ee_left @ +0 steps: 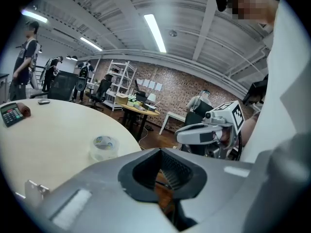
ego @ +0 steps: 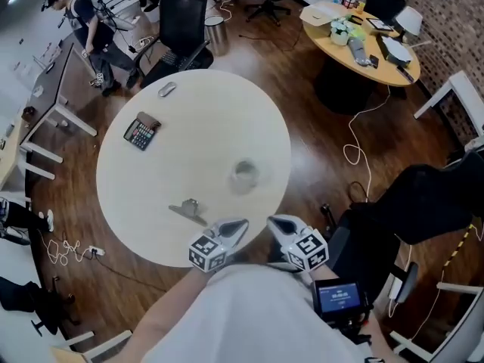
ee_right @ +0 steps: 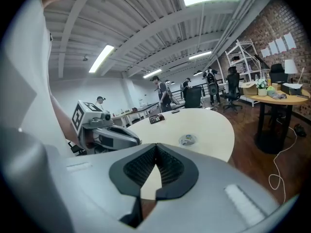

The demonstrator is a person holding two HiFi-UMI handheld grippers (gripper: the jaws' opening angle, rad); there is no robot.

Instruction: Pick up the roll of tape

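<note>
The roll of clear tape (ego: 244, 174) lies flat on the round white table (ego: 189, 112), right of its middle. It also shows in the left gripper view as the tape (ee_left: 103, 146) and in the right gripper view as the tape (ee_right: 187, 140). My left gripper (ego: 240, 224) and right gripper (ego: 272, 221) hover side by side at the table's near edge, a short way from the roll and not touching it. Both point toward each other and slightly down. The left gripper (ee_left: 160, 149) has its jaws closed with nothing between them. So does the right gripper (ee_right: 155, 145).
On the table are a calculator (ego: 141, 133) at the left, a grey mouse (ego: 167, 89) at the far side and a small metal clip (ego: 189, 209) near the front. A black office chair (ego: 181, 21) stands behind the table. A second table (ego: 355, 44) stands far right. Cables lie on the floor.
</note>
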